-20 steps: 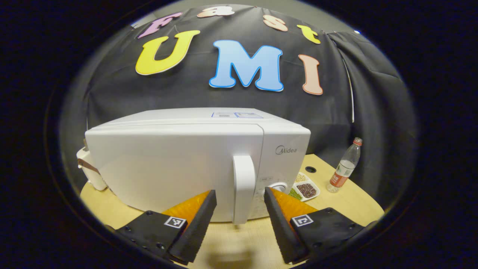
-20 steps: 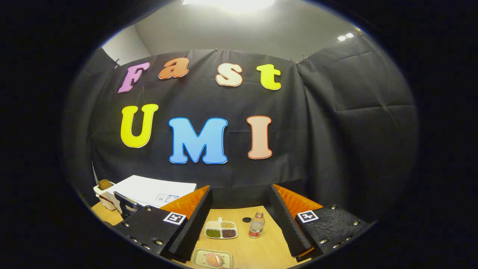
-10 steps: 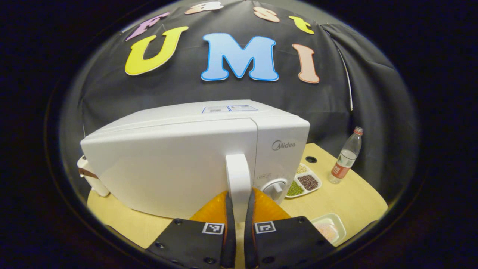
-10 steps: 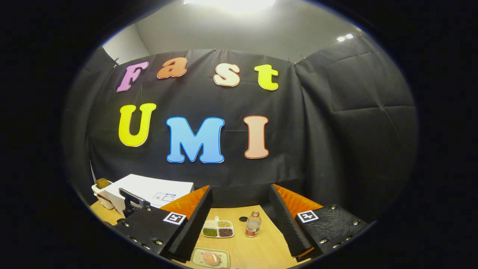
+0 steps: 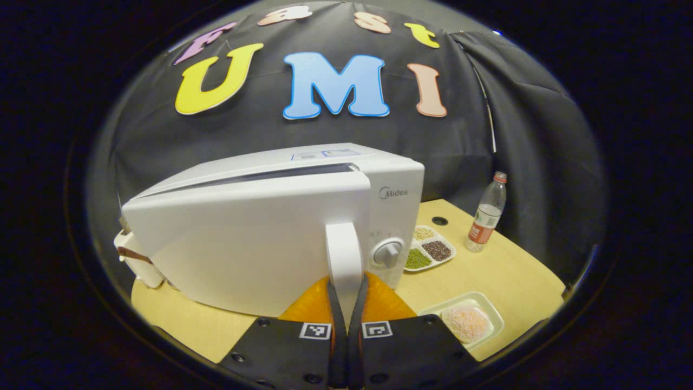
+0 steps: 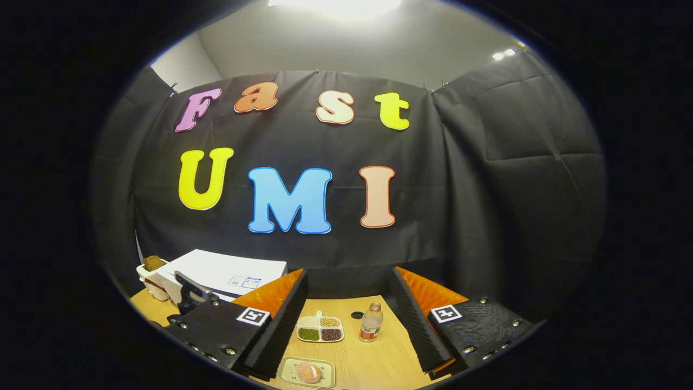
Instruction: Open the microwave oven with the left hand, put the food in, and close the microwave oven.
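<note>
microwave oven (image 5: 260,227): white, sits on the left part of the surface (image 5: 503,276), door just cracked; dark gap shows along the door's top edge.
left tongs (image 5: 345,303): clamped tight on the door handle (image 5: 344,260), one finger each side; grip is low on the handle.
handle axis: upright bar at the door's right edge, just beside the control dial (image 5: 387,252); fingers straddle it across its width.
hinge side: judged to be the door's far left edge, so the pull likely has to arc toward the viewer and leftward, not straight back.
right tongs (image 6: 346,319): spread wide, holding nothing, held up above the surface, well apart from the oven.
food (image 5: 466,323): pinkish mound in a shallow rectangular tray (image 5: 490,309), near front of surface, right of the oven; in the right gripper view it lies just below and between the right tongs' fingers.
nearer hand: left owns the door; right is nearer the food tray.
other items: divided dish of beans (image 5: 427,254) and a water bottle (image 5: 485,213) behind the tray, apart from it; small white appliance (image 5: 132,260) at the oven's left.
step: opening barely begun; food not yet picked.
risk: low grip may slip off the handle as the door swings.
</note>
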A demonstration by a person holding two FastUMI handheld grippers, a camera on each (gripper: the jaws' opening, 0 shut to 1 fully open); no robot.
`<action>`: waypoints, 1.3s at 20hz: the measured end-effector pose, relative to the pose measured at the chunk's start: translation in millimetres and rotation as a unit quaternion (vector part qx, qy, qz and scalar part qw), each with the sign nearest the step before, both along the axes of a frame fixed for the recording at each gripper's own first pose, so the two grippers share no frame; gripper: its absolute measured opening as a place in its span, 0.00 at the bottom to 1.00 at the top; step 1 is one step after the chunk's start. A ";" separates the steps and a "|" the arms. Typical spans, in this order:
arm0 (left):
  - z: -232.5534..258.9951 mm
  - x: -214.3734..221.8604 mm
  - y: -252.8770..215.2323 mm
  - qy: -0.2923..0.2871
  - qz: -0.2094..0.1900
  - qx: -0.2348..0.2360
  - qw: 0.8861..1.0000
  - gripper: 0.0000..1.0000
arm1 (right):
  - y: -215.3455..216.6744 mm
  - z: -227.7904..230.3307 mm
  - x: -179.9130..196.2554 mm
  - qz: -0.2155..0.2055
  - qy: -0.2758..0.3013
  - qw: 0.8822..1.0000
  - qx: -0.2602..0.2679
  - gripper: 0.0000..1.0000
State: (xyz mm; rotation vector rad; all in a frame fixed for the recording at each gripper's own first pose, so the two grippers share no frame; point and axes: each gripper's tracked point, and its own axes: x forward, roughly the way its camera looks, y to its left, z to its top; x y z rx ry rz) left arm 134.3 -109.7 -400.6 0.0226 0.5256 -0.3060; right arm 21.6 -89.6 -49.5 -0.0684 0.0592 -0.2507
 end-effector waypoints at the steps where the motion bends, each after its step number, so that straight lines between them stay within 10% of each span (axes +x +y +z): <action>1: 0.1 -9.9 2.9 0.004 -0.012 -0.005 1.000 0.07 | 5.4 -3.4 0.7 0.006 0.001 1.000 0.007 0.93; 14: 11.3 -145.7 89.5 0.064 -0.159 -0.014 0.985 0.07 | 87.9 -30.2 13.2 0.101 0.023 0.994 0.040 0.93; 26: 7.8 -230.3 265.5 0.129 -0.184 0.024 0.974 0.08 | 112.7 -145.7 9.1 0.099 0.152 0.979 0.094 0.93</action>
